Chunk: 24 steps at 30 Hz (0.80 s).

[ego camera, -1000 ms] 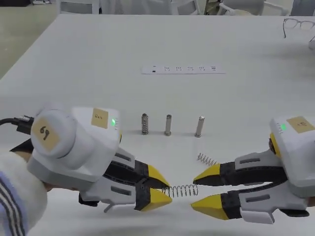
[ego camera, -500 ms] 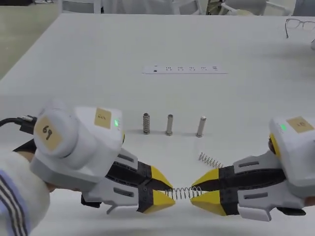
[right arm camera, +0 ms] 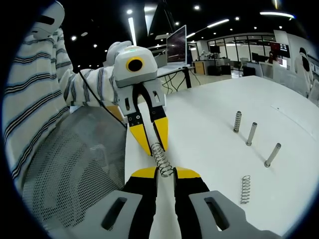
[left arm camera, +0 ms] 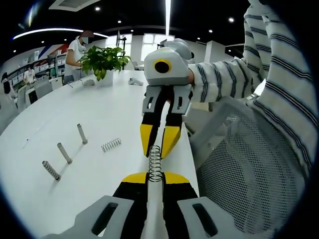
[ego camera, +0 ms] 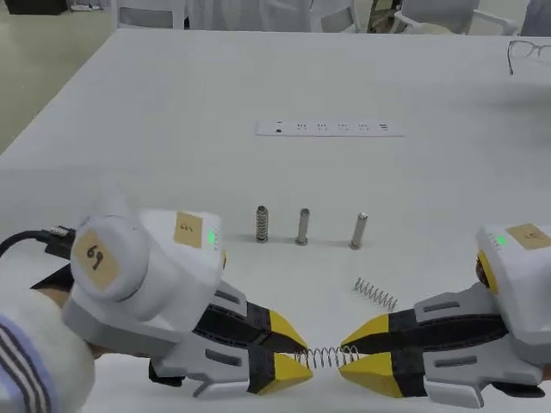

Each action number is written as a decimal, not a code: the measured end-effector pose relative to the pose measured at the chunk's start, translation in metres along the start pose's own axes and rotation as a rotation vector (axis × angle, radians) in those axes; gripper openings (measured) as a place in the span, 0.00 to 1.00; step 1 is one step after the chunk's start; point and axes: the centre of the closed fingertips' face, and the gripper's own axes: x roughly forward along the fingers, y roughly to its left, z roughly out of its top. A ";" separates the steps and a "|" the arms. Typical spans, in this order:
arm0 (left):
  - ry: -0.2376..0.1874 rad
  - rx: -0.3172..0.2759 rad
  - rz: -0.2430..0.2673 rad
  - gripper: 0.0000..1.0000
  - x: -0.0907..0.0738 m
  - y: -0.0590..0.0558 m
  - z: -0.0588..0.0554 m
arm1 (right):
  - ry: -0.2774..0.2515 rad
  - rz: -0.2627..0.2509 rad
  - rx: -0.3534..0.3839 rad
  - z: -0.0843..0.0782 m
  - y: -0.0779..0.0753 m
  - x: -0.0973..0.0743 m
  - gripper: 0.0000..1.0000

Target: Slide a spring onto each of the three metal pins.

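Between two yellow-tipped grippers, close to the near edge of the white table [ego camera: 172, 129], a short coiled wire spring [ego camera: 325, 354] is held by both ends. The left gripper [ego camera: 288, 360] has its jaws drawn almost together on the left end, and the right gripper [ego camera: 360, 354] pinches the other end the same way. The spring's long axis therefore runs left to right, level with the table top; whether it touches the table cannot be told.

Farther out, well apart from the grippers, stands a row of upright metal pins [ego camera: 303, 226]. The leftmost pin [ego camera: 263, 224] already wears a spring, while the middle pin [ego camera: 303, 228] and the right-hand pin [ego camera: 359, 231] are bare. A second loose spring [ego camera: 375, 293] lies flat between the right-hand pin and the right gripper.

The coming move probably turns on a mismatch: the coil lies crosswise while the pins point up. One end would have to be freed and the coil stood on end over a bare pin. The right gripper looks nearer to the right-hand pin, and the middle pin stands almost straight ahead of the held spring.

The left gripper view looks along the coil [left arm camera: 155, 162] to the right gripper's tips flanking its far end. The right gripper view shows a narrow slit between its own jaws with the spring's end [right arm camera: 167, 171] seated in it. The head view does not resolve either detail.
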 end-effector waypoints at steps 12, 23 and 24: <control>-0.017 -0.014 0.021 0.02 -0.001 0.005 0.003 | -0.004 0.032 -0.022 0.010 -0.003 -0.004 0.09; -0.033 -0.019 0.044 0.02 0.003 0.008 0.004 | 0.024 0.043 -0.015 0.016 -0.004 -0.009 0.08; -0.034 -0.020 0.047 0.02 0.003 0.008 0.004 | 0.028 0.048 -0.015 0.017 -0.003 -0.009 0.08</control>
